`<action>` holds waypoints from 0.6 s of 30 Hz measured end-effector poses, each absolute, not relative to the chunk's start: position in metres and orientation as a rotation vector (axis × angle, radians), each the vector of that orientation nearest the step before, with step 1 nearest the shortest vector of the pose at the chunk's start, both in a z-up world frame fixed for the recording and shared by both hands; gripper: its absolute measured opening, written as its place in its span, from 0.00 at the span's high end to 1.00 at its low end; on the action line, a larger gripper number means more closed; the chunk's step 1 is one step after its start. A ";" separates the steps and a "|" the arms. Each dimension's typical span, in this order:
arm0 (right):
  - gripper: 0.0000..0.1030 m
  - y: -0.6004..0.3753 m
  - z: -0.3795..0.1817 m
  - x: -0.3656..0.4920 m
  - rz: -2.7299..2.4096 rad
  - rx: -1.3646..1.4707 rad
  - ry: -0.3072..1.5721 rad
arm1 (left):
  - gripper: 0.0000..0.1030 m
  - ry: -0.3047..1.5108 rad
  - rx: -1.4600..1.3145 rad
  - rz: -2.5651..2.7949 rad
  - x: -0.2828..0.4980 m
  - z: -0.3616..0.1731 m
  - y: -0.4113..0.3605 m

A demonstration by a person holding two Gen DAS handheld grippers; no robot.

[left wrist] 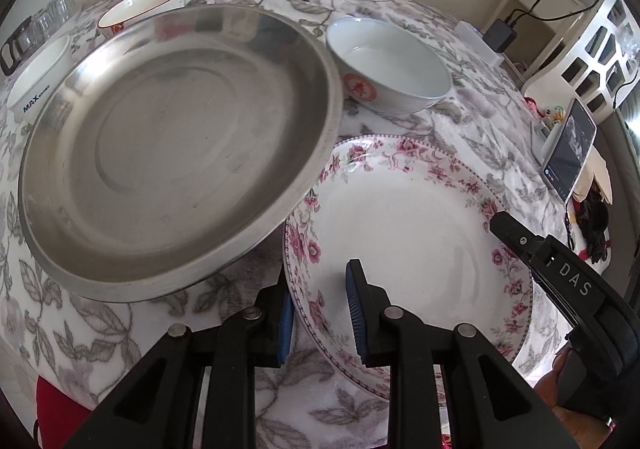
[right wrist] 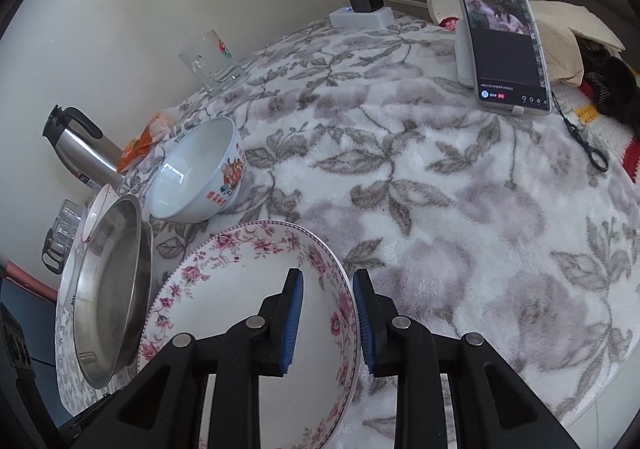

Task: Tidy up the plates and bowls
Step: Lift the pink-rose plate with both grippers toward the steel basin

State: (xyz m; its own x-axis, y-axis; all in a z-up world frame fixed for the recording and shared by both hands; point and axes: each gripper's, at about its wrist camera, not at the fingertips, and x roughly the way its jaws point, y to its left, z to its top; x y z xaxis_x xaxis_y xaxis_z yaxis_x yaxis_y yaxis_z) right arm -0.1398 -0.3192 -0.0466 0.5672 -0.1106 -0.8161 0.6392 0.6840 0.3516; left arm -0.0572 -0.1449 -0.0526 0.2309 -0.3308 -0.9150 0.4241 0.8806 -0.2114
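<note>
Left wrist view: left gripper (left wrist: 320, 313) nearly closed, pads straddling the 9 o'clock rim of the floral plate (left wrist: 408, 245), one pad inside the dish, one outside; looks clamped on the rim. Right gripper (left wrist: 506, 227) shows at 3 o'clock, touching the opposite rim. Steel pan (left wrist: 176, 153) sits at 10 o'clock, its edge overlapping the plate rim; whether the two touch I can't tell. White bowl with red stamp (left wrist: 390, 65) at 1 o'clock, two more bowls (left wrist: 142, 7) (left wrist: 38, 79) past the pan. Right wrist view: right gripper (right wrist: 327, 319) also narrow, floral plate (right wrist: 248, 313) rim between its pads, gripped. Plate looks tilted, sitting between both claws over the leaf-print cloth (right wrist: 460, 229). Steel pan (right wrist: 108, 297) at 9 o'clock, bowl (right wrist: 196, 173) at 11 o'clock, phone (right wrist: 504, 37) at 1 o'clock.
</note>
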 end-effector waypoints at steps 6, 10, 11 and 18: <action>0.73 -0.324 -0.038 -0.151 -0.497 0.702 0.826 | 0.75 1.222 0.090 -0.553 -0.061 -0.050 -0.150; 0.73 -0.325 -0.036 -0.157 -0.503 0.714 0.815 | 0.75 1.206 0.102 -0.573 -0.065 -0.046 -0.156; 0.73 -0.326 -0.035 -0.159 -0.504 0.715 0.811 | 0.75 1.199 0.105 -0.576 -0.066 -0.044 -0.157; 0.73 -0.326 -0.022 -0.170 -0.511 0.718 0.758 | 0.75 1.138 0.110 -0.598 -0.072 -0.029 -0.158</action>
